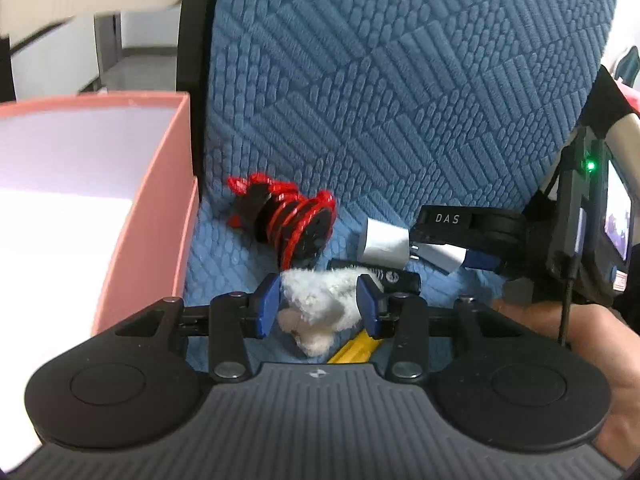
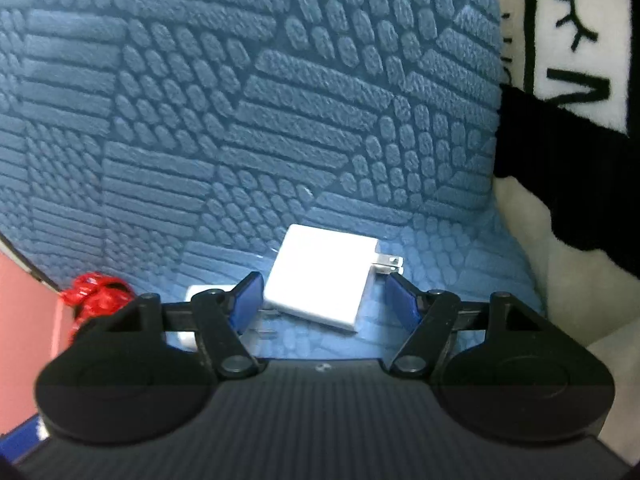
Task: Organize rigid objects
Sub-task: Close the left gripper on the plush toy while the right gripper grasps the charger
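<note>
On the blue textured seat cushion (image 1: 400,100), your left gripper (image 1: 318,302) is pinching a white fluffy toy (image 1: 320,300) between its blue pads, with a red-and-black spring piece (image 1: 296,220) lying just beyond it and a pink box (image 1: 160,200) standing to the left. Your right gripper (image 2: 324,300) is hovering with jaws spread around a white charger (image 2: 320,276), pads apart from it, prongs pointing right. A second white charger (image 1: 384,242) is lying beside a black object (image 1: 396,278), and a yellow object (image 1: 356,350) is peeking out under the toy.

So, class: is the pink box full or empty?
Empty as far as the left wrist view shows: the pink box has only a bare white inside; its lower part is out of frame.
</note>
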`<state>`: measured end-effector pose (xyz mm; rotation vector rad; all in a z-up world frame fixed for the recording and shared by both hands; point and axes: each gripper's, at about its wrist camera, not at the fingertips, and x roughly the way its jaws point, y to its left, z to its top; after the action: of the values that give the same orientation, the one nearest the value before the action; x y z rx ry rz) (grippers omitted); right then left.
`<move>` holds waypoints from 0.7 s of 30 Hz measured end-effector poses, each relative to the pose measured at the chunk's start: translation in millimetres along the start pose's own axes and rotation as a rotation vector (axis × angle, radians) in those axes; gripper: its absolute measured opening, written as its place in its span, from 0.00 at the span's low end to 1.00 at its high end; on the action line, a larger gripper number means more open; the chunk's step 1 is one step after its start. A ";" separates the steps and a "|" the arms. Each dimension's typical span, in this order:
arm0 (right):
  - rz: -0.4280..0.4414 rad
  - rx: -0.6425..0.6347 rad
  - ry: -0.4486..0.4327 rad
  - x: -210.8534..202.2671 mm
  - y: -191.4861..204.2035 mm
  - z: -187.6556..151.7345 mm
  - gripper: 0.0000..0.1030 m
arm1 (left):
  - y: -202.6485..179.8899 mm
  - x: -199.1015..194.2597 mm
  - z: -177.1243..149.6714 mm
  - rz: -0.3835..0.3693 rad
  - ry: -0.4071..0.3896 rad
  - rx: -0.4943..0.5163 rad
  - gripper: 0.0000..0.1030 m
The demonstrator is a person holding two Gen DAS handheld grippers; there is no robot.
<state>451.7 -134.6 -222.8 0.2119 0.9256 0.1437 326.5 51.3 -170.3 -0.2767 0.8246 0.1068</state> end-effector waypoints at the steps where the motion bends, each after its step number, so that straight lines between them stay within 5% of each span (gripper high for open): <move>1: -0.004 -0.001 -0.007 0.7 -0.5 -0.1 0.68 | 2.3 2.2 0.2 -0.011 0.013 -0.014 0.46; 6: -0.008 -0.024 0.009 1.0 6.7 1.7 0.59 | 10.5 9.4 -2.6 -0.031 0.052 -0.067 0.28; 21: -0.054 0.013 0.017 -71.3 -11.1 -22.6 0.53 | -0.5 -8.0 -12.5 -0.045 0.019 -0.002 0.14</move>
<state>391.5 -157.9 -183.3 0.1977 0.9489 0.0898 312.3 47.3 -172.4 -0.2982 0.8368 0.0629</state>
